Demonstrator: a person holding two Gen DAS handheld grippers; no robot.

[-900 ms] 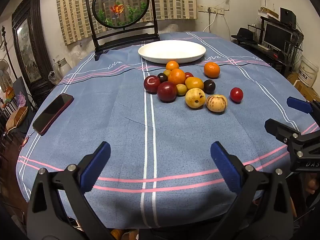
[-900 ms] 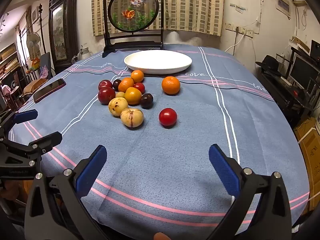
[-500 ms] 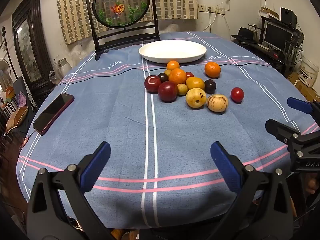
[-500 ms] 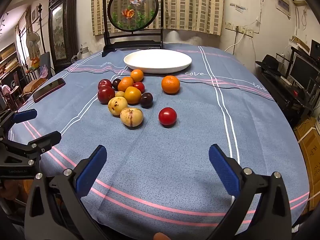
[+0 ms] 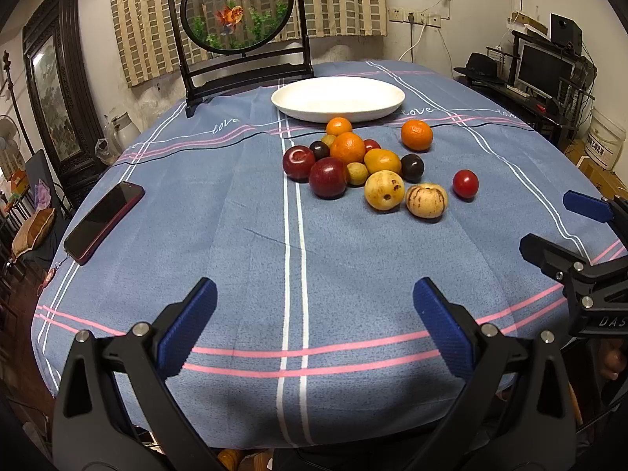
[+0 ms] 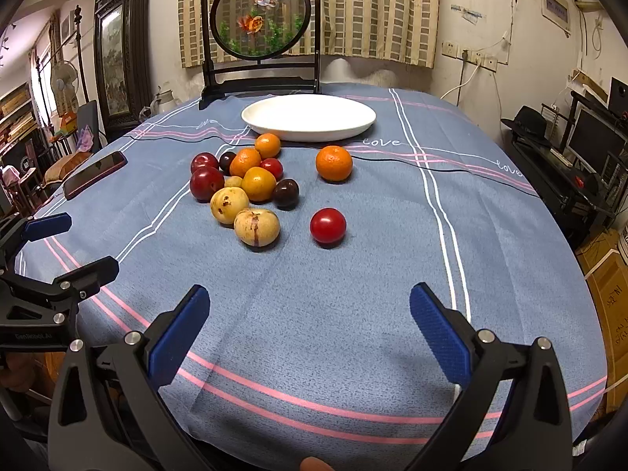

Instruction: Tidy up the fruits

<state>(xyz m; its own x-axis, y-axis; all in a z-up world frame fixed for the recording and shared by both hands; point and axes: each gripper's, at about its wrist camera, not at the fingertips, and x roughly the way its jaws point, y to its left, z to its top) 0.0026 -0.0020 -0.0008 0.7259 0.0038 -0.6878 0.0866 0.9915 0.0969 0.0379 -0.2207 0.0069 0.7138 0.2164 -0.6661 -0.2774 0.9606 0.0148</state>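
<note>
A cluster of several fruits [image 5: 355, 165] lies mid-table: dark red plums, oranges, yellow and dark round fruits. A lone orange [image 5: 416, 135] and a red tomato [image 5: 465, 183] lie to its right. The tomato also shows in the right wrist view [image 6: 327, 225]. An empty white plate [image 5: 337, 98] stands behind the fruits. My left gripper [image 5: 314, 310] is open and empty over the near table edge. My right gripper [image 6: 308, 318] is open and empty, to the right of the left one.
A dark phone [image 5: 104, 216] lies at the table's left edge. A round goldfish screen on a black stand [image 5: 239, 11] stands behind the plate. The blue striped tablecloth [image 5: 235, 274] covers the table. A desk with a monitor [image 5: 545, 70] is at the right.
Both grippers have crept slightly forward toward the fruits. Nothing was grasped and the fruits have not moved.
</note>
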